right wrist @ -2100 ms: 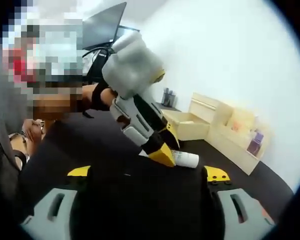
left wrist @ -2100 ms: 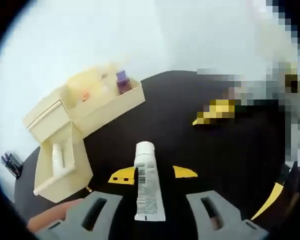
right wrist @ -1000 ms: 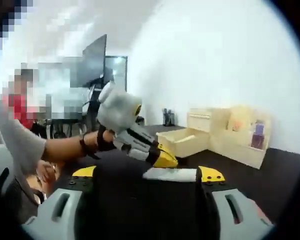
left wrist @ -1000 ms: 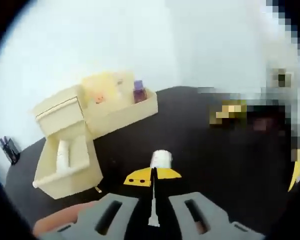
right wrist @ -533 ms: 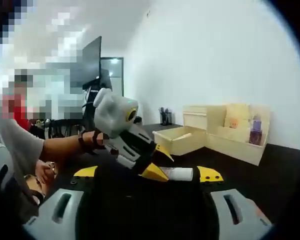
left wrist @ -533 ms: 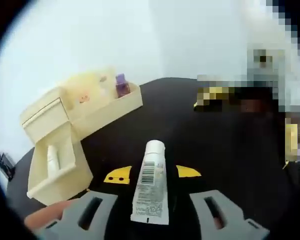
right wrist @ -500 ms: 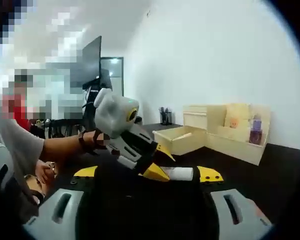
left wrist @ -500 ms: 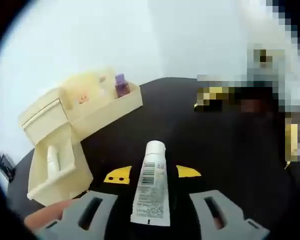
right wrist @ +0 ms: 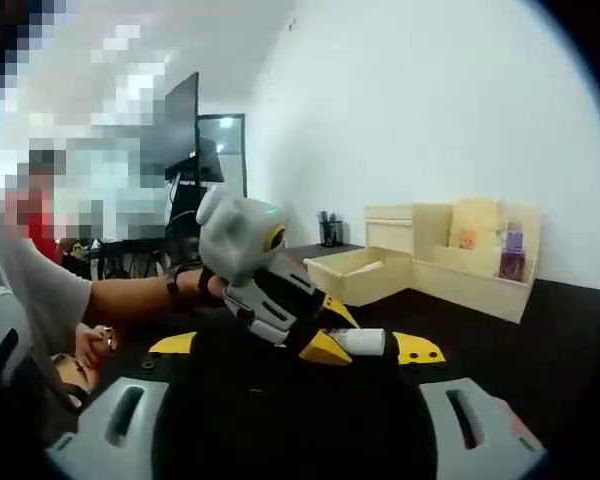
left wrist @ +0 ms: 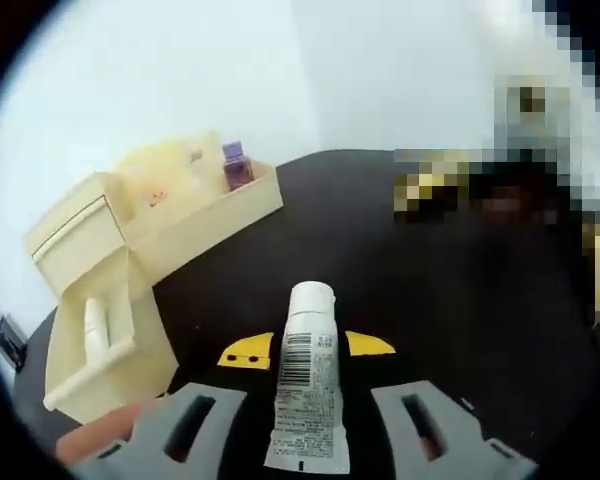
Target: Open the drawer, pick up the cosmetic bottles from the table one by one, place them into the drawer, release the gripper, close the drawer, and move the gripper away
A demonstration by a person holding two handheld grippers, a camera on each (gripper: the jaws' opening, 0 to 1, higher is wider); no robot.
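A white tube point(left wrist: 305, 392) with a barcode lies lengthwise between my left gripper's point(left wrist: 307, 348) yellow-tipped jaws, cap pointing away, and they are shut on its sides. The cream organiser point(left wrist: 195, 205) stands to the left on the black table point(left wrist: 450, 300). Its drawer point(left wrist: 130, 350) is pulled open, with a white bottle point(left wrist: 95, 325) lying inside. In the right gripper view the left gripper point(right wrist: 332, 330), held by a gloved hand, points down at the tube point(right wrist: 360, 342). The open drawer point(right wrist: 355, 272) lies beyond. My right gripper point(right wrist: 298, 347) is open and holds nothing.
A small purple bottle point(left wrist: 237, 165) stands in the organiser's open tray, and it is seen again as the purple bottle point(right wrist: 512, 250) at the right. A person's arm point(right wrist: 130, 295) reaches in from the left. A monitor point(right wrist: 185, 120) and a pen holder point(right wrist: 328, 232) stand behind.
The left gripper view has shifted, so the organiser sits further left and lower, while the tube keeps its place between the jaws. In the right gripper view the left gripper has moved slightly right.
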